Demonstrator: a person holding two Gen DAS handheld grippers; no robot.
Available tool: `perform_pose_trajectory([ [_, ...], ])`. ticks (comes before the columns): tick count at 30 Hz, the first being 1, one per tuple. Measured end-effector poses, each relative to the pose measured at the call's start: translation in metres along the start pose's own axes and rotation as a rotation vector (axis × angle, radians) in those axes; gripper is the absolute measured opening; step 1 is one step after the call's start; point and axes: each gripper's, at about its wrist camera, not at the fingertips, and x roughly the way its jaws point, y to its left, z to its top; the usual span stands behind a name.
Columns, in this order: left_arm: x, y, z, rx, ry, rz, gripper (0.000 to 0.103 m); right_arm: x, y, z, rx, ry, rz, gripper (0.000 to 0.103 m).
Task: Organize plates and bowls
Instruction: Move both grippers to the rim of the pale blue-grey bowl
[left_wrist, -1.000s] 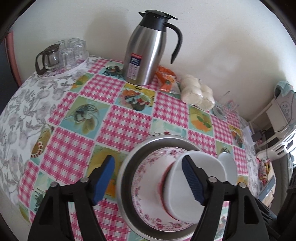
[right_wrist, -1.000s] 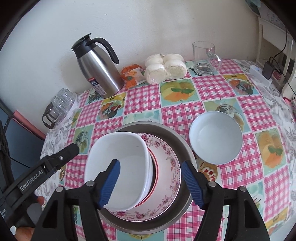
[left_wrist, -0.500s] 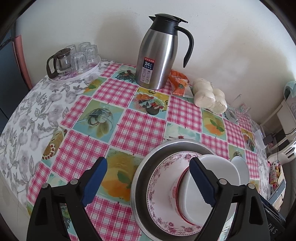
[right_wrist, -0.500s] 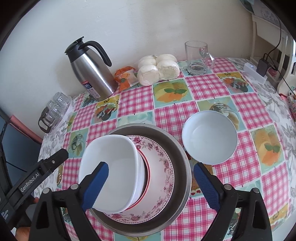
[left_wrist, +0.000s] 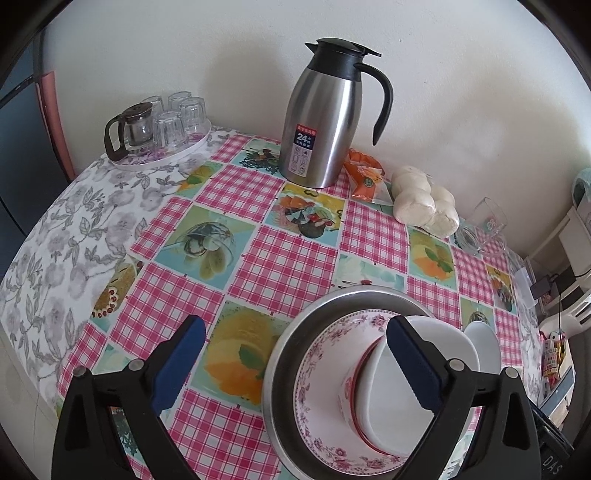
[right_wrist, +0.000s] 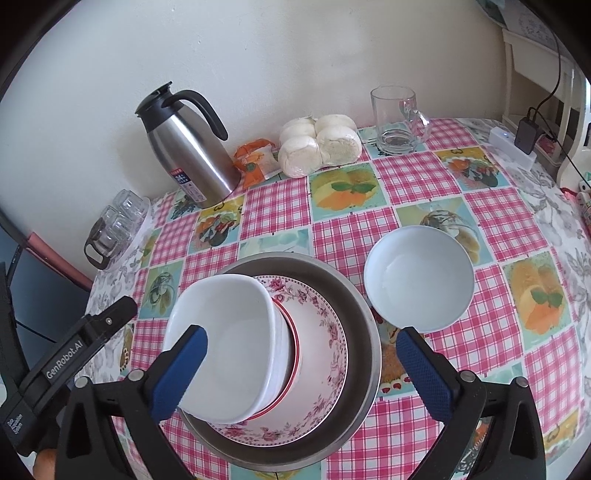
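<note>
The steel basin (right_wrist: 364, 354) sits on the checked tablecloth (right_wrist: 417, 173), its near rim cut off behind the right gripper (right_wrist: 301, 367), whose blue pads (right_wrist: 181, 371) stand wide apart with nothing between them. Inside the basin lies a floral plate (right_wrist: 325, 328), and on it a red-rimmed bowl (right_wrist: 291, 347) that shows only as a thin edge, since a white square bowl (right_wrist: 229, 332) nests in it and hides the rest. Both nested bowls tilt, mouths facing up and toward the right wrist camera, off to the basin's left side. A second white bowl (right_wrist: 419, 277), round, stands upright on the cloth just beside the basin's right rim. In the left wrist view this bowl (left_wrist: 484, 339) is mostly hidden behind the stack. The left gripper (left_wrist: 295, 365) is also spread open and empty, one pad (left_wrist: 410, 365) overlapping the square bowl (left_wrist: 439, 336) in the picture; whether it touches cannot be told.
</note>
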Motion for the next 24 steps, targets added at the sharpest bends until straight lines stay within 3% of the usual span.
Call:
perform_pose_trajectory([
  [7, -0.004, -0.016, -0.004, 0.016, -0.006, -0.021, 0.099, -0.004, -0.013, 0.003, 0.007, -0.005, -0.026, 0.103],
  [12, -0.016, -0.033, -0.005, 0.002, -0.024, -0.147, 0.099, -0.013, -0.037, 0.01, 0.043, -0.031, -0.018, 0.103],
  [17, -0.029, -0.062, -0.01, 0.066, -0.071, -0.208, 0.099, -0.029, -0.085, 0.017, 0.154, -0.078, -0.071, 0.103],
  [24, -0.031, -0.096, -0.021, 0.102, -0.067, -0.315, 0.099, -0.045, -0.147, 0.02, 0.296, -0.106, -0.102, 0.103],
])
